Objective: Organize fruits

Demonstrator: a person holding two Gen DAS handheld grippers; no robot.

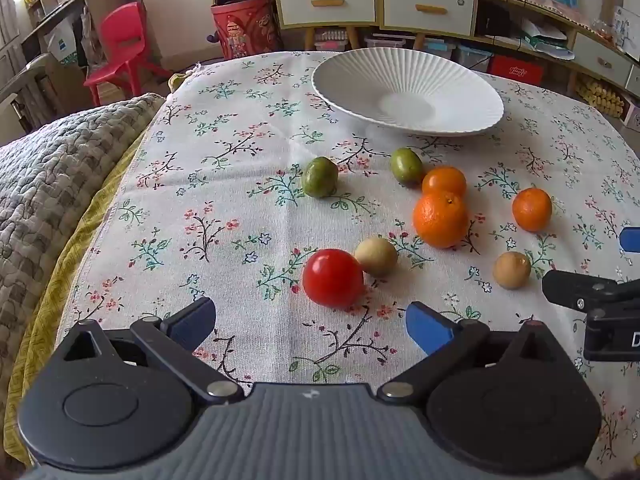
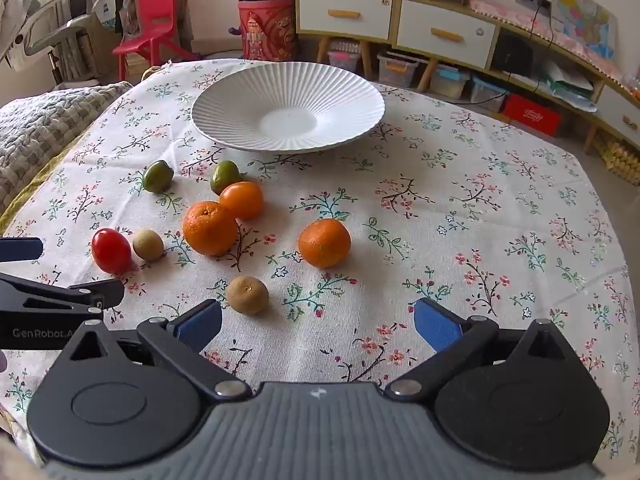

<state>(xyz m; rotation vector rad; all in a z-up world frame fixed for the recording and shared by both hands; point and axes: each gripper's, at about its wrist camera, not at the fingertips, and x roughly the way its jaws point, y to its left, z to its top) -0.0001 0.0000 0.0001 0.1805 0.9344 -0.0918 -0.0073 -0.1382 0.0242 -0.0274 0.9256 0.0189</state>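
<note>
In the left wrist view, the left gripper (image 1: pixel 310 326) hovered over the near edge of the floral tablecloth (image 1: pixel 224 184), jaws apart and empty, with the red tomato (image 1: pixel 333 278) just ahead, touching a pale brown fruit (image 1: pixel 376 257). The white plate (image 1: pixel 408 92) sat empty near the far edge. In the right wrist view, the right gripper (image 2: pixel 318 326) likewise had its jaws apart, a brown fruit (image 2: pixel 247 295) just beyond its left finger, and three oranges (image 2: pixel 324 242) mid-cloth.
</note>
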